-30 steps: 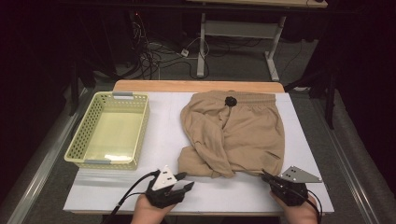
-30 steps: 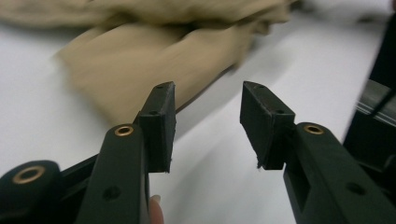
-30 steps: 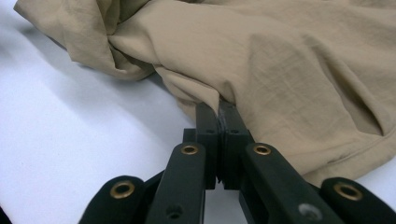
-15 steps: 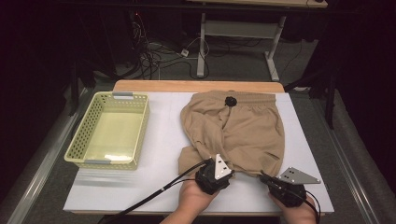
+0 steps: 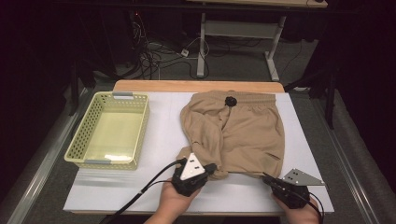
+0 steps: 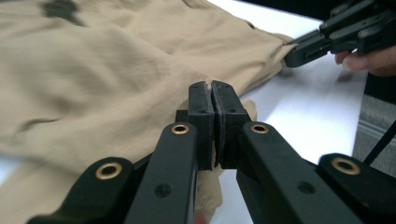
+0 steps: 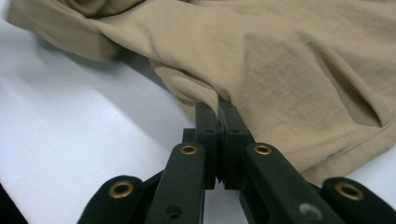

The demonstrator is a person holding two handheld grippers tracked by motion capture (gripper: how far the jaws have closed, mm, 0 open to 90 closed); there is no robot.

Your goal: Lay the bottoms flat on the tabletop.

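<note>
Tan shorts (image 5: 238, 135): hem edge nearest both hands, waistband far.
Left gripper (image 6: 213, 95): jaws just closed, seemingly pinching hem fabric.
Right gripper (image 7: 219, 109): clamped on hem corner.

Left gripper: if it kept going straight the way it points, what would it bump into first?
The left gripper is shut on the near edge of the tan shorts, so more of that cloth comes first; beyond looks like bare table, though depth is unclear.

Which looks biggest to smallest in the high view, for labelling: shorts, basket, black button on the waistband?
1. shorts
2. basket, somewhat smaller in outline than the shorts
3. button, by far the smallest
</note>
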